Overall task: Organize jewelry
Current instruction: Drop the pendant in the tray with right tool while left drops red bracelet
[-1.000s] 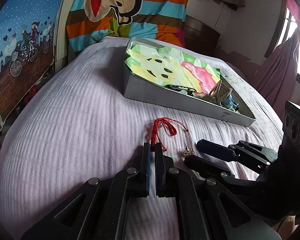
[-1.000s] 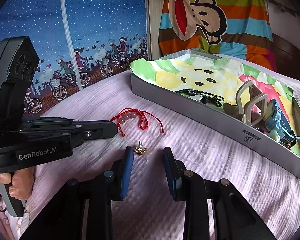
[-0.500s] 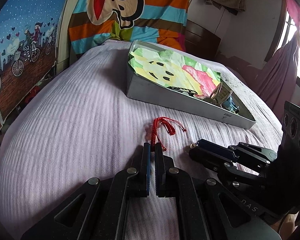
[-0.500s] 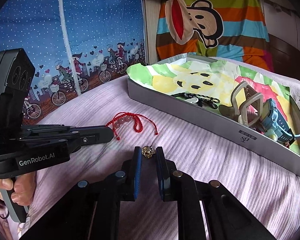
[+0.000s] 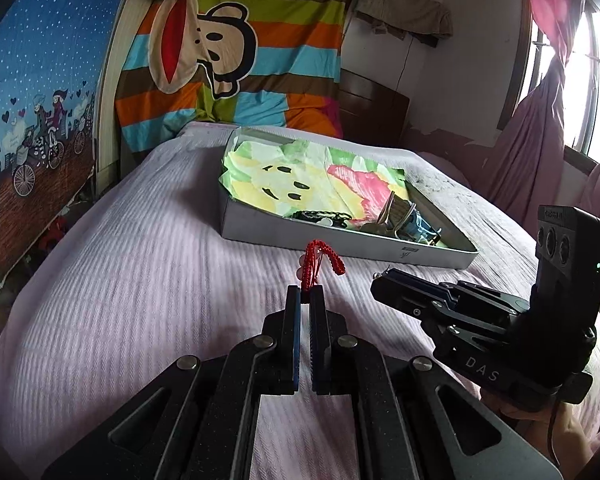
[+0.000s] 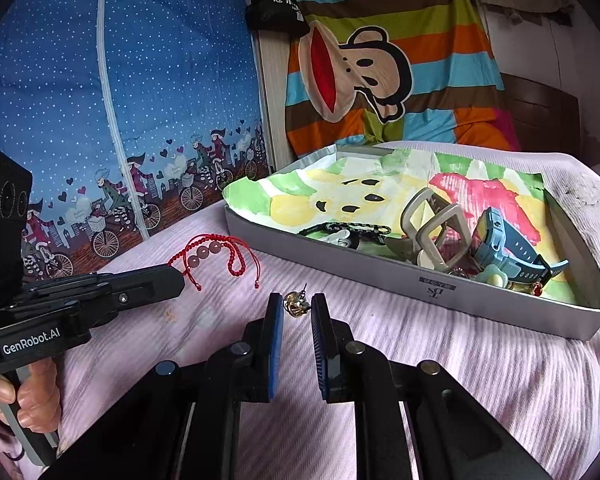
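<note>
Left wrist view first: my left gripper [image 5: 309,300] is angled down over the bed [image 5: 140,280], jaws pinched right down on the cord of the red string bracelet [image 5: 320,262]. The bracelet sticks up from the fingertips, loops and pale beads dangling above the pink cover, clear of it as far as I can see. Off to the right my right gripper [image 5: 380,280] comes in from the side, tilted slightly down, with a tiny bit of metal poking out at its tip. My hand [image 5: 540,424] is just visible under its handle. Behind both sits the grey cardboard tray [image 5: 340,242], lined with a painted paper, with a black chain, clips and a blue watch piled in its near right corner.

Right wrist view: the right gripper [image 6: 297,306] also points down at the bed. Its jaws have just been closing and are now narrow, pressing on a small gold earring [image 6: 295,303] held between the blue pads [image 6: 277,312], post sticking up. To the left, the left gripper [image 6: 176,280] reaches in level with the bracelet [image 6: 216,254] hanging from its tip, my fingers [image 6: 32,396] wrapped around the grip. The tray [image 6: 420,292] lies just beyond, to the right; blue watch [image 6: 508,252] and beige hair clip [image 6: 432,228] rest inside.
</note>
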`<state>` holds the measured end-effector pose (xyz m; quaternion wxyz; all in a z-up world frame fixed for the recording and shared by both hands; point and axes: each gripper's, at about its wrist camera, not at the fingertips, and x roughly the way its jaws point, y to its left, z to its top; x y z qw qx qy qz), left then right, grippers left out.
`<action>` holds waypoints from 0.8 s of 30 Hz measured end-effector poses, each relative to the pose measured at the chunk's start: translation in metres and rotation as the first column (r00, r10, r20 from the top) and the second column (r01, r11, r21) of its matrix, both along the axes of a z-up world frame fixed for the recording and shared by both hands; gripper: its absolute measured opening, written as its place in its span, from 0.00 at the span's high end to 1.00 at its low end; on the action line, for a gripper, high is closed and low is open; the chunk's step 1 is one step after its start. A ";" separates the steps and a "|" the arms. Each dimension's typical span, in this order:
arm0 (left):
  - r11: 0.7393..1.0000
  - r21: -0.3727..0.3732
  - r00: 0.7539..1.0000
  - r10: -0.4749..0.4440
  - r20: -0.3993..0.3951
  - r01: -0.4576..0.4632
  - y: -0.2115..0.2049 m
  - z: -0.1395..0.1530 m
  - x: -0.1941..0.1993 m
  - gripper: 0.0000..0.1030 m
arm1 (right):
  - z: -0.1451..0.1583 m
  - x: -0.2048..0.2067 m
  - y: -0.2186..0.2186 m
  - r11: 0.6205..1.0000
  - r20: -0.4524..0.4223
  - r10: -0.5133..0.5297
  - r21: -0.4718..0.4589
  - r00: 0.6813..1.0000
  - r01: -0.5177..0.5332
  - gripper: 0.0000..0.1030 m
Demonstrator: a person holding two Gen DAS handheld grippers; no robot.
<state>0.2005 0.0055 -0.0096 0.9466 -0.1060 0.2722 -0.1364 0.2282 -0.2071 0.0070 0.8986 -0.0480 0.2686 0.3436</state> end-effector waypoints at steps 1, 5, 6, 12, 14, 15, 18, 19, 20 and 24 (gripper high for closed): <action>1.000 0.001 1.000 -0.002 0.011 0.002 -0.001 0.004 0.000 0.98 | 0.002 0.000 -0.001 1.000 0.009 -0.010 0.007 1.000 0.010 0.87; 1.000 0.028 0.999 -0.008 0.052 0.006 -0.006 0.024 0.005 0.98 | 0.014 0.006 -0.005 0.997 0.048 -0.061 0.051 0.997 0.059 0.87; 0.999 0.034 0.998 -0.006 0.062 0.004 -0.006 0.030 0.009 0.98 | 0.017 0.009 -0.007 0.995 0.051 -0.077 0.066 0.996 0.073 0.87; 0.999 0.030 0.997 0.015 0.073 -0.018 -0.003 0.051 0.046 0.98 | 0.029 0.036 -0.002 0.988 0.068 -0.139 0.081 0.988 0.133 0.87; 0.999 0.025 0.998 0.026 0.058 -0.028 0.000 0.053 0.062 0.98 | 0.030 0.046 0.003 0.988 0.072 -0.145 0.067 0.987 0.141 0.87; 0.999 0.020 0.998 0.031 0.046 -0.032 0.002 0.052 0.069 0.98 | 0.029 0.051 0.004 0.988 0.067 -0.147 0.059 0.987 0.143 0.87; 0.999 0.017 0.999 0.048 -0.006 -0.048 0.008 0.045 0.091 0.98 | 0.025 0.066 0.007 0.989 0.040 -0.143 0.042 0.989 0.142 0.87; 0.998 0.015 0.998 0.055 -0.023 -0.054 0.011 0.040 0.097 0.98 | 0.023 0.069 0.008 0.989 0.036 -0.143 0.028 0.989 0.142 0.87; 0.998 0.011 0.997 0.059 -0.042 -0.058 0.013 0.037 0.103 0.98 | 0.022 0.071 0.010 0.990 0.033 -0.142 0.014 0.989 0.142 0.87; 0.996 0.023 0.993 0.092 -0.079 -0.091 0.016 0.025 0.113 0.98 | 0.016 0.078 0.017 0.992 0.012 -0.123 -0.027 0.992 0.123 0.87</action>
